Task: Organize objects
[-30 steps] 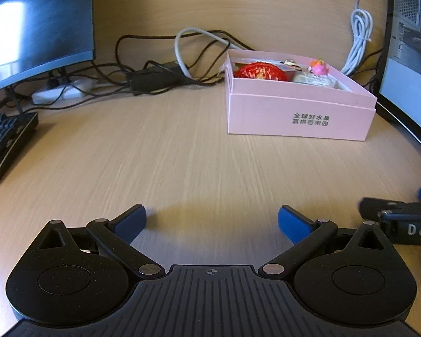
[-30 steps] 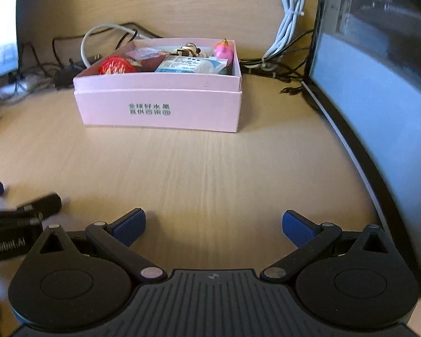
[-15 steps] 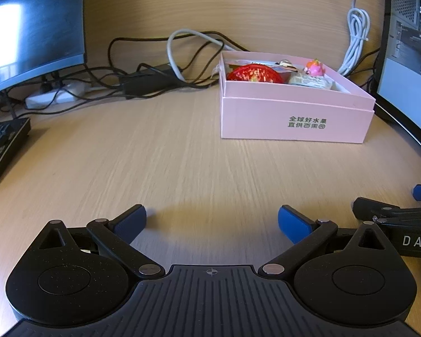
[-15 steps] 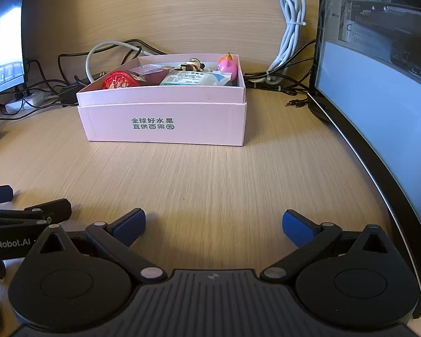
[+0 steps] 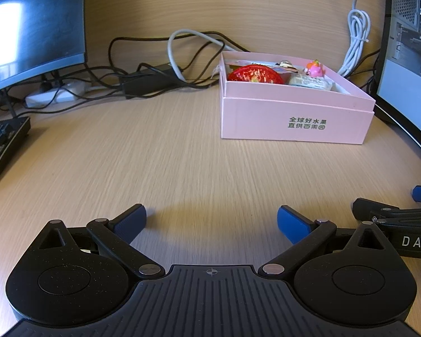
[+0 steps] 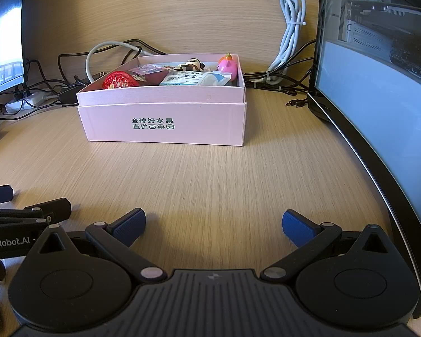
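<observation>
- Wood-grain desk (image 5: 182,154) is stretching ahead of me, walled by a monitor (image 5: 28,28) on the left and a second screen (image 6: 379,112) on the right, with cables (image 5: 154,75) trailing along the back.
- Left gripper (image 5: 212,219) is hovering low over bare desk, jaws spread wide and carrying nothing.
- Pink box (image 6: 165,123) is sitting toward the back right, well apart from both grippers, its printed long side facing me and its long axis running left to right.
- Inside I am seeing a red item (image 6: 119,80) at the left end, a white packet (image 6: 193,78) in the middle and a pink toy (image 6: 228,66) at the right.
- Right gripper (image 6: 214,223) is likewise released and empty, facing the box squarely.
- Nothing loose is lying on the desk, so I judge the sorting nearly finished; doing this step well means keeping both grippers low and level and steering clear of the box wall.
</observation>
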